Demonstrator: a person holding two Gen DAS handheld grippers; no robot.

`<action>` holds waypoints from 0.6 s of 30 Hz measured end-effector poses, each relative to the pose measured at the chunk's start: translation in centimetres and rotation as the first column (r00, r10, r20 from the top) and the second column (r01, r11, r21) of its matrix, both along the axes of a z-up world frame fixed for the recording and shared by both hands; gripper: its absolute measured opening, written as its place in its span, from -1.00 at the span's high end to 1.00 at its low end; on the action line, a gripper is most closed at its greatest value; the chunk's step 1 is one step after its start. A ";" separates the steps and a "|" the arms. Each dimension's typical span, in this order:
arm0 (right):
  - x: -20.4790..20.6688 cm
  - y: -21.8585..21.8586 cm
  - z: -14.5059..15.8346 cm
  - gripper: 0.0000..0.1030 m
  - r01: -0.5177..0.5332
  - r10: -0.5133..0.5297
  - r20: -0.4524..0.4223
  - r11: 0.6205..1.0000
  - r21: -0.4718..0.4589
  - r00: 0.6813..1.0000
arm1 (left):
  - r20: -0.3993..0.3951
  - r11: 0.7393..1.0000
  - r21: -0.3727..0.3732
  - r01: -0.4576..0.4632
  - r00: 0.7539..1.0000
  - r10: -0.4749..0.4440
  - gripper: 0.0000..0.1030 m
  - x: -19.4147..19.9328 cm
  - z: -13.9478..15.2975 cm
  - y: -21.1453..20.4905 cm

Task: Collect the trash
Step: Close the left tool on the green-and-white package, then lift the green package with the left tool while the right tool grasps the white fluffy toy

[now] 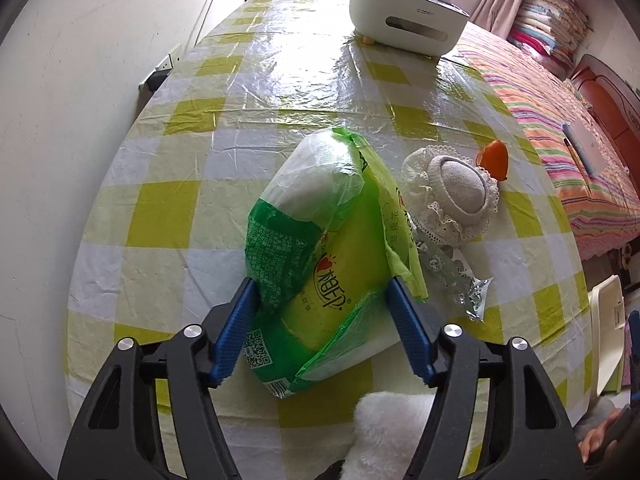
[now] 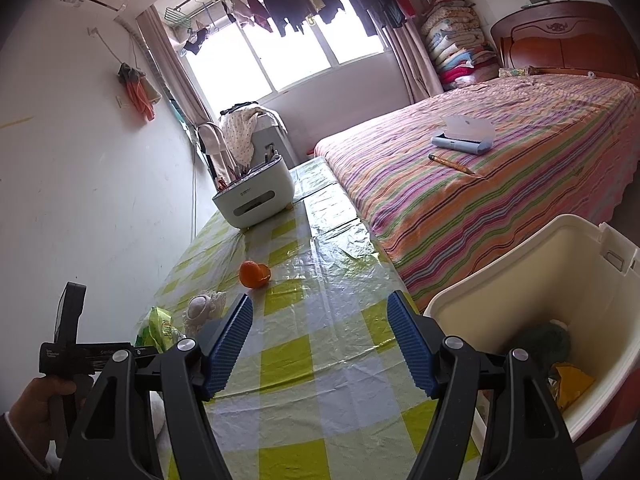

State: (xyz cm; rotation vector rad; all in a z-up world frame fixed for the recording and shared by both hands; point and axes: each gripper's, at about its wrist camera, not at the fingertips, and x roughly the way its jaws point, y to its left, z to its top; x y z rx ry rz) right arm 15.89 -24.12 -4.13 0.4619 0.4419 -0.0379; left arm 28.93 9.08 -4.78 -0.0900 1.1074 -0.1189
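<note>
Left claw (image 1: 322, 320): tipped down over the worktop, blue pads either side of the near end of the green wrapper; both pads touch the plastic, and whether they truly pinch it I cannot tell.
Green wrapper (image 1: 320, 240): a crumpled green and clear plastic pack with printed text and a code square, lying lengthwise on the worktop, its far end torn open.
Silver scrap (image 1: 460, 280): a crinkled foil piece lying just right of the green wrapper, touching its edge.
Lace-trimmed cap (image 1: 456, 196): cream knit with a frilled edge, sitting just beside the wrapper's right flank.
Orange peel (image 1: 494, 158): just behind the cap, open side up.
Right claw (image 2: 320, 344): hanging over the checked cloth, jaws apart, nothing between the pads.
Bin (image 2: 500, 288): cream plastic, standing off the right edge of the worktop beside the right claw, with a dark green lump and a yellow wrapper already in the bottom.
Hand (image 2: 36, 404): low at the left, wrapped round the handle of the other tool.
Worktop (image 1: 280, 92): long, covered in a shiny yellow-and-white checked plastic sheet.
White organiser box (image 1: 408, 20): at the far end, pens sticking out of the top.
Bed (image 2: 500, 168): striped cover, running along the right of the worktop.
</note>
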 end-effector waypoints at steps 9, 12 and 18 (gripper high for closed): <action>0.0 -0.3 0.1 -0.32 0.002 -0.002 0.003 1.000 0.006 1.000 | 0.008 0.998 -0.062 -0.021 1.000 0.022 0.50 -0.4 0.8 1.6; 0.0 -0.1 0.1 -0.32 -0.006 0.006 0.003 1.000 0.000 1.000 | 0.031 0.996 -0.083 -0.036 0.999 0.039 0.59 -0.7 1.5 2.4; 0.3 0.5 0.0 -0.32 -0.058 0.058 0.002 0.998 0.021 0.998 | 0.061 0.993 -0.105 -0.053 0.996 0.060 0.62 -1.1 2.3 3.2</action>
